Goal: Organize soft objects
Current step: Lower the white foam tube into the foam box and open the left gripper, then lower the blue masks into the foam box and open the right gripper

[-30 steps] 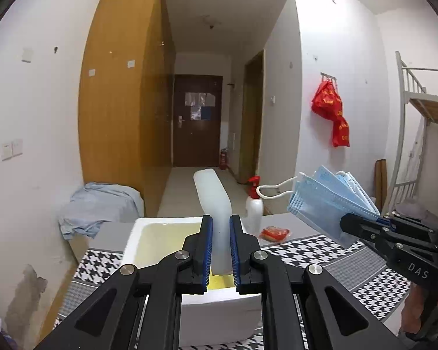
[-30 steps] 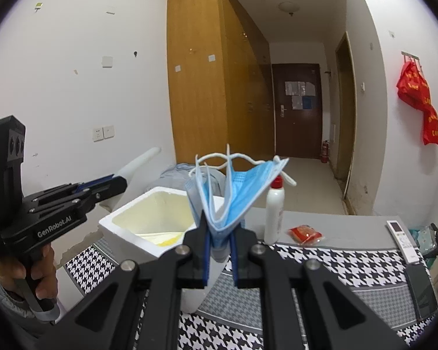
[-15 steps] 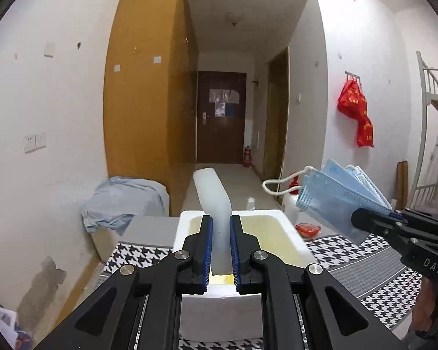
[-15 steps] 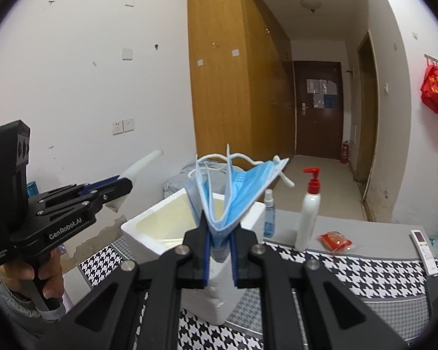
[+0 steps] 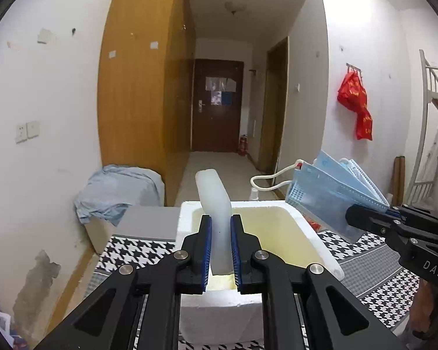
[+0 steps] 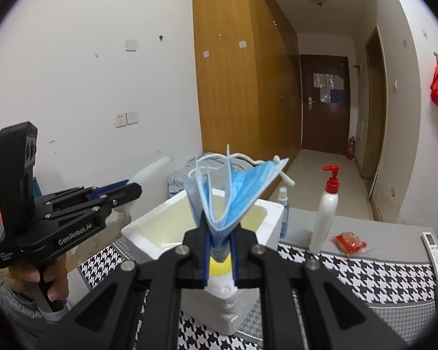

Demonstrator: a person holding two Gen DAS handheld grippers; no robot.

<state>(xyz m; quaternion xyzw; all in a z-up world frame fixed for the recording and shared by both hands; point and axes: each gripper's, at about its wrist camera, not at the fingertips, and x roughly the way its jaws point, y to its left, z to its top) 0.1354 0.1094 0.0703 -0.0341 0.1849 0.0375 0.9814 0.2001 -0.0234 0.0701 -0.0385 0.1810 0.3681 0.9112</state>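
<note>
Left gripper [image 5: 221, 233]: jaws narrow, clamped on a white, translucent soft strip [image 5: 214, 201]. The strip stands up between the blue pads, is flat-sided with a rounded top, and leans slightly left; what it is made of cannot be told. In the right wrist view the same gripper [image 6: 131, 191] enters from the left, with the strip [image 6: 153, 167] sticking out past its tips, pointing up and to the right.

Right gripper [image 6: 220, 234]: jaws narrow, pinching a bunch of blue surgical masks [image 6: 233, 192] at their folded lower edge. The masks fan upward and outward like an open book, with pleats visible and white ear loops curling off the top. From the left wrist view the right gripper [image 5: 352, 217] comes in from the right, its masks [image 5: 333, 195] spread toward the left, one loop hanging free.

White foam box [image 5: 187, 218]: open top, yellowish inside, directly below and ahead of both grippers on a houndstooth cloth [image 6: 373, 274]. Both items are in the air above it, not touching it.

Right of the right gripper: white pump bottle [image 6: 325, 210], small clear spray bottle [image 6: 283, 213], red packet [image 6: 349, 242].

Change against the frame half a second back: both grips are unchanged. The box sits larger and more centred under the left gripper, and the masks sit lower, nearer its right rim.
</note>
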